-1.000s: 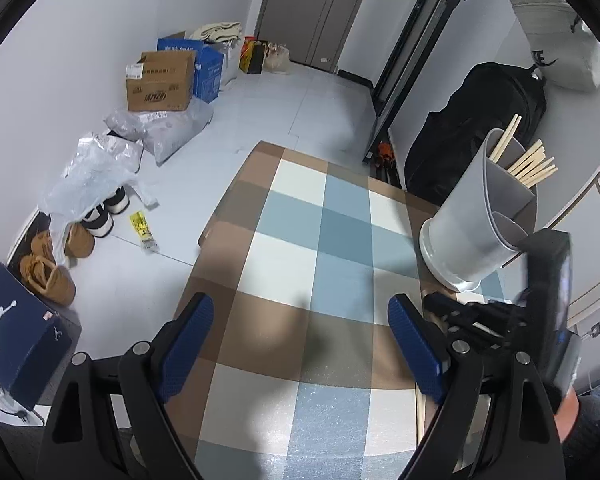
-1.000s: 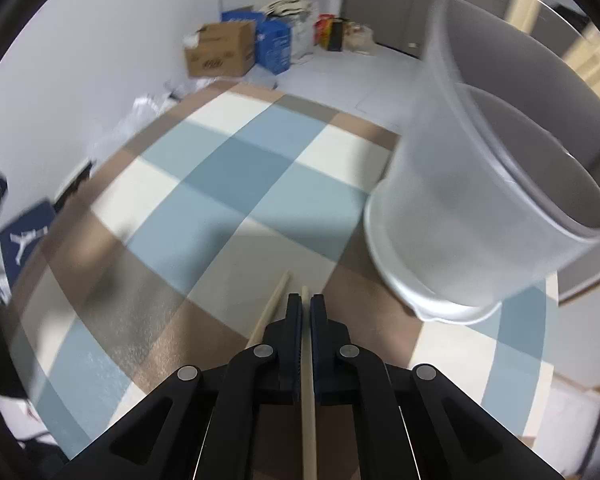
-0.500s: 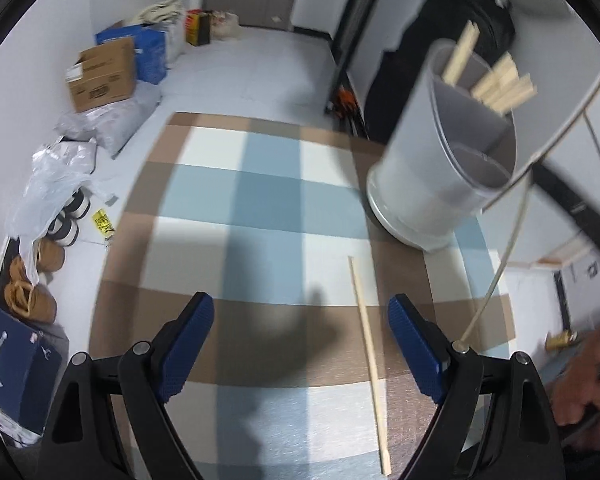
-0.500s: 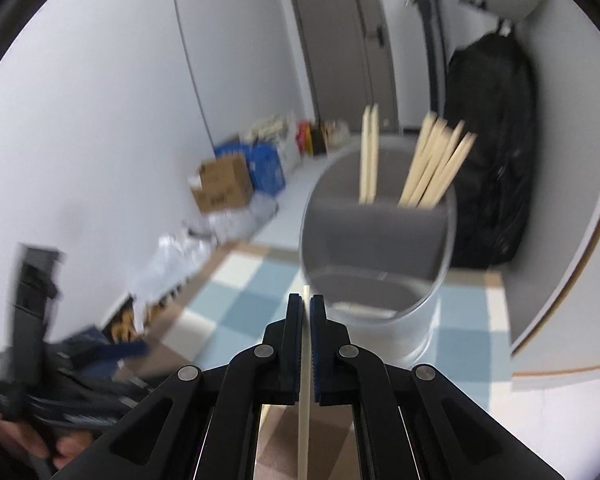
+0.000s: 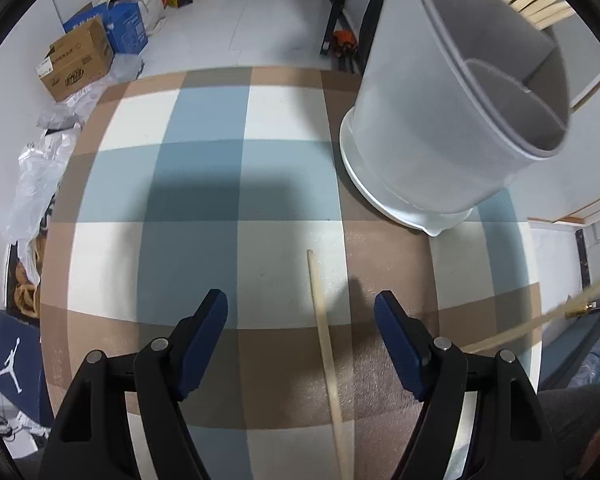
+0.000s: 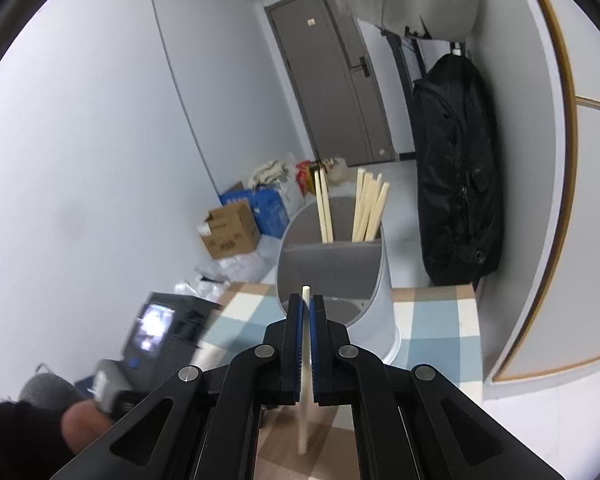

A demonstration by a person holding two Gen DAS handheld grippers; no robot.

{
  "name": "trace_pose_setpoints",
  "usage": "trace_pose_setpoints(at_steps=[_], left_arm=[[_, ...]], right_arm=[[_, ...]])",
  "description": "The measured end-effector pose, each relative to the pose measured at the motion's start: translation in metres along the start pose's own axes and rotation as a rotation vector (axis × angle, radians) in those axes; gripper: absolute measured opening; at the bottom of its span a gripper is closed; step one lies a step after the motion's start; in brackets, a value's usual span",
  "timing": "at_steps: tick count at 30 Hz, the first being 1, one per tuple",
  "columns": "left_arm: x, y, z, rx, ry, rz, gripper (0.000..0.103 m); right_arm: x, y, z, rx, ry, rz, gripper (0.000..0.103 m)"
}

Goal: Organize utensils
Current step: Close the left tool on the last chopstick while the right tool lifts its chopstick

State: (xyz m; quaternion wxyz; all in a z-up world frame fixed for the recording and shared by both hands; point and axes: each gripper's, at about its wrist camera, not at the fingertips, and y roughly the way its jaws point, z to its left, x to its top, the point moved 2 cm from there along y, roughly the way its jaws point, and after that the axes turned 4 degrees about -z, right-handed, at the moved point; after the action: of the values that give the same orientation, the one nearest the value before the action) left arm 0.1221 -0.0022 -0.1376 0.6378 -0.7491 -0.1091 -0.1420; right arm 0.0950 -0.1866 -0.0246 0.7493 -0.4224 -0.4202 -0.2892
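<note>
In the left wrist view, the left gripper [image 5: 300,312] with black arms and blue pads pointed steeply down at the worktop [image 5: 204,184], which was covered with a blue, white and brown checked cloth. Its jaws had just been closing but stood half wide, pressing on nothing. A pale wooden chopstick [image 5: 326,356] lay flat on the cloth between them, nearer to the right pad but touching neither, and it ran from the middle of the frame down to the lower edge. In the upper right stood the grey round plastic utensil holder [image 5: 440,120] on its white base, with an inner divider. It stood apart from the jaws, and some cloth was free between them. The left half of the cloth was open, and its far edge was in the upper part of the frame.

In the right wrist view, the right gripper [image 6: 307,320] had its jaws narrow and clamped on a second pale chopstick [image 6: 305,404]. The tip [image 6: 306,290] of this stick came out just above the pads, in front of the holder's near compartment. Several wooden chopsticks [image 6: 366,210] stood upright in the far compartment. In the lower left of that frame, a person's hand [image 6: 80,424] was seen, blurred. A black bag [image 6: 456,176] hung against the wall on the right.
</note>
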Motion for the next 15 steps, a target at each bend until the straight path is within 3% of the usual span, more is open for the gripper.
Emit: trace_pose_setpoints(at_steps=[1,2,6,7,8,11,15], left_arm=[[0.000,0.003,-0.001,-0.007,-0.001,0.018,0.050],[-0.001,0.006,-0.003,-0.003,0.003,0.035,0.042],[-0.001,0.004,-0.010,0.050,0.051,0.008,0.021],[-0.001,0.003,-0.009,0.064,0.051,-0.003,0.008],[-0.001,0.002,-0.007,0.054,0.038,-0.009,0.004],[-0.003,0.000,0.003,0.006,-0.028,-0.012,0.000],[-0.008,-0.014,0.017,0.023,-0.050,-0.069,0.000]], right_arm=[[0.001,-0.004,-0.001,0.002,0.002,-0.005,0.002],[0.002,-0.006,-0.002,0.005,0.006,-0.009,0.002],[0.004,-0.011,-0.004,0.013,0.013,-0.020,0.002],[0.003,-0.011,-0.004,0.014,0.012,-0.020,0.002],[0.003,-0.011,-0.004,0.012,0.008,-0.023,0.002],[0.003,-0.014,-0.002,0.014,0.000,-0.029,0.002],[0.003,-0.016,-0.002,0.012,0.003,-0.035,0.002]])
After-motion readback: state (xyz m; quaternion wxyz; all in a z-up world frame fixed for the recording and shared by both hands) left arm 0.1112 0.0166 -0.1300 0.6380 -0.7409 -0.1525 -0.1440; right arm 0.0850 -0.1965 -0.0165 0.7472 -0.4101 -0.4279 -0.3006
